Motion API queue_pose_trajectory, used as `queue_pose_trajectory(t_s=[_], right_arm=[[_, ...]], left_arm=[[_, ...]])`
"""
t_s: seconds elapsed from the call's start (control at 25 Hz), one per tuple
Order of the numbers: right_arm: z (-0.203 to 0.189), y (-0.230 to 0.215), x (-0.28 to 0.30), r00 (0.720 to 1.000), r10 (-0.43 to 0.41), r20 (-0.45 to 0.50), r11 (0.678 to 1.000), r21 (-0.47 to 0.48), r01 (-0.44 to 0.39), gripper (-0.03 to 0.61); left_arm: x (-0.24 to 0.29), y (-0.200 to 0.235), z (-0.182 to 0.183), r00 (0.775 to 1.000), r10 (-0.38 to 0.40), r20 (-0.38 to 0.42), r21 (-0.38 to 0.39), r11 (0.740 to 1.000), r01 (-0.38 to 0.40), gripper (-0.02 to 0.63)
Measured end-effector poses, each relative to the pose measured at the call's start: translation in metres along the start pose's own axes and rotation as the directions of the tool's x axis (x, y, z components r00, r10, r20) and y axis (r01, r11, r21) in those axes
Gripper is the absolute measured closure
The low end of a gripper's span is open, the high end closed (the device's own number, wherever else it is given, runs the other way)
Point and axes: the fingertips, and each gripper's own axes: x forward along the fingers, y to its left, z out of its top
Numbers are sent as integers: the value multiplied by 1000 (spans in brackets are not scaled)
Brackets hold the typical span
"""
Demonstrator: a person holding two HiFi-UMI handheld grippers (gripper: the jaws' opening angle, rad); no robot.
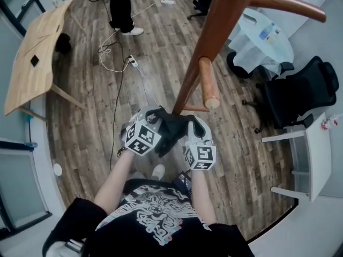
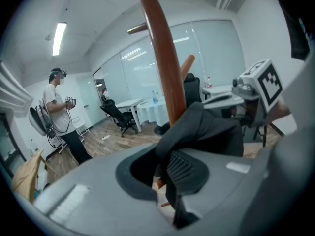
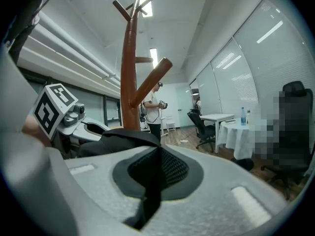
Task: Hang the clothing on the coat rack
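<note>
A black piece of clothing (image 1: 170,133) is bunched between my two grippers, just in front of the wooden coat rack (image 1: 214,31). The rack's short peg (image 1: 208,84) sticks out right above my hands. My left gripper (image 1: 155,116) is shut on the cloth's left part; in the left gripper view the dark fabric (image 2: 206,129) runs through its jaws (image 2: 165,173), with the pole (image 2: 160,58) rising behind. My right gripper (image 1: 194,123) is shut on the right part; a black strip (image 3: 115,140) is pinched at its jaws (image 3: 155,168), beside the rack (image 3: 129,68).
A wooden table (image 1: 35,52) stands at the far left, with a cable (image 1: 120,63) on the floor near a standing person (image 1: 122,7). To the right are a white-clothed table (image 1: 262,42), a black office chair (image 1: 300,95) and a white desk (image 1: 316,154).
</note>
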Motion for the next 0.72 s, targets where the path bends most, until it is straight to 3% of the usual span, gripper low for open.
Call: queue_pose_trajectory(t_s=[0.32, 0.72], right_arm=[[-18, 6, 4, 999, 11, -43, 1000, 12, -11, 577], [-29, 9, 7, 996, 36, -83, 998, 62, -30, 577]], left_arm=[[9, -14, -22, 996, -84, -17, -64, 994, 83, 592], [12, -19, -23, 993, -114, 4, -87, 990, 114, 591]])
